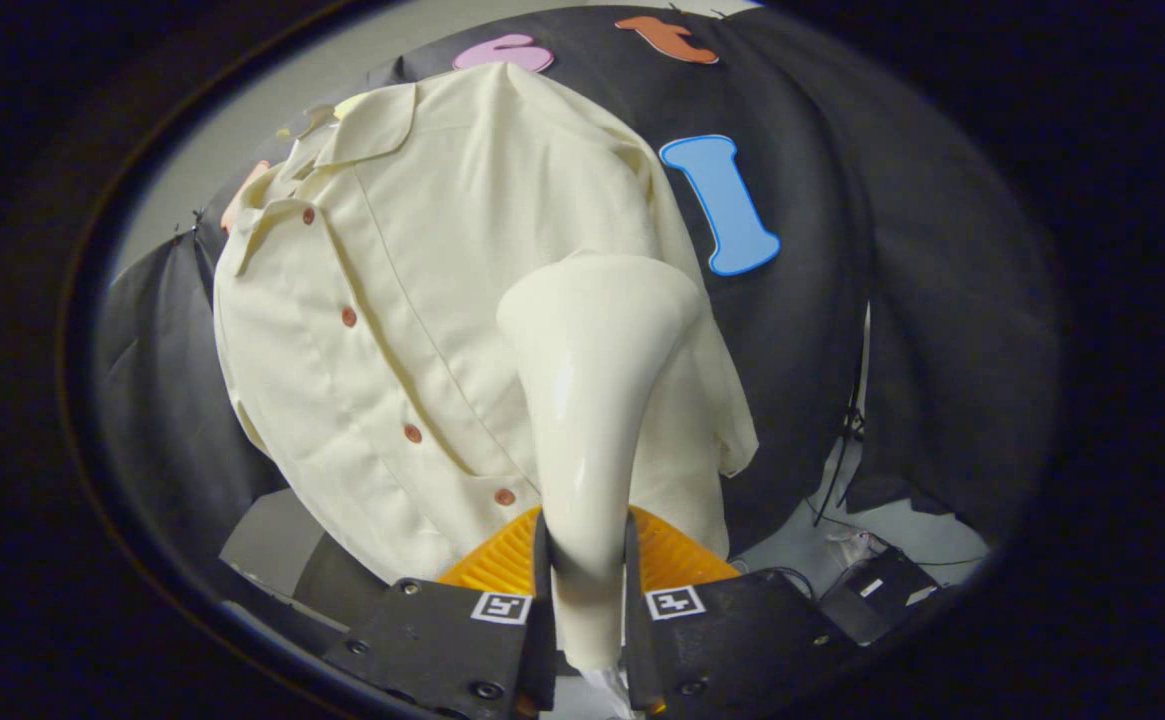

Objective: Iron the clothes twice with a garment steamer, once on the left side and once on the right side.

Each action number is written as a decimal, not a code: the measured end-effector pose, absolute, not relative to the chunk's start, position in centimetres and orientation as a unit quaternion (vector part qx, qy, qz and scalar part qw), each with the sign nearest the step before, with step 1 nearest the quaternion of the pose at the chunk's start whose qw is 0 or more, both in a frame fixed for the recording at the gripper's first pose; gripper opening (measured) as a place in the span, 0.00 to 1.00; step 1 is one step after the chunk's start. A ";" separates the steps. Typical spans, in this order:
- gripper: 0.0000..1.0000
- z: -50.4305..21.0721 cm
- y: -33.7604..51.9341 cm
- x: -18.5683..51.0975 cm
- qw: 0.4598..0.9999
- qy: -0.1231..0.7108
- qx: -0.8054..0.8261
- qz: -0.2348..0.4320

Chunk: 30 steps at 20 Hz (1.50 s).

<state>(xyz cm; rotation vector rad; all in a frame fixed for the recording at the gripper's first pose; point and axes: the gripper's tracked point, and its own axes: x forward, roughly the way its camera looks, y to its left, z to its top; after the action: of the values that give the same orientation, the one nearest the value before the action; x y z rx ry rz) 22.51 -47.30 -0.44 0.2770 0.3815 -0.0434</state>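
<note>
- Two fingers of the hand-held gripper (587, 590) pinch the slim handle of the garment steamer (592, 400), one finger on each side, both pressing on it.
- Steamer is cream and glossy, and it widens from the gripped neck out to a broad head well ahead of the fingers.
- That head sits over the shirt (402, 300), on the side away from the button row, though whether it's actually touching the fabric is hard to call.
- Shirt is pale cream, short-sleeved and collared, hanging against the black cloth wall, with small reddish-brown buttons (412, 433) running down the front.
- Hem of the shirt ends just above the fingers.
- Some dark gear and cables (842, 470) lie on the pale floor beside the gripper.
</note>
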 end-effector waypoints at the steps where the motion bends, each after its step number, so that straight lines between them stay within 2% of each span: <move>1: 0.27 -1.3 -47.3 22.3 0.970 0.195 0.141 -0.023; 14: 0.28 -12.7 -47.4 18.6 0.944 0.272 0.176 -0.057; 30: 0.27 -20.0 -48.2 15.7 0.927 0.320 0.172 -0.095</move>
<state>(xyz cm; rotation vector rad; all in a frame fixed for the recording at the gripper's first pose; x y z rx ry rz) 15.74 -48.25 -19.98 0.3537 0.6569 -0.1944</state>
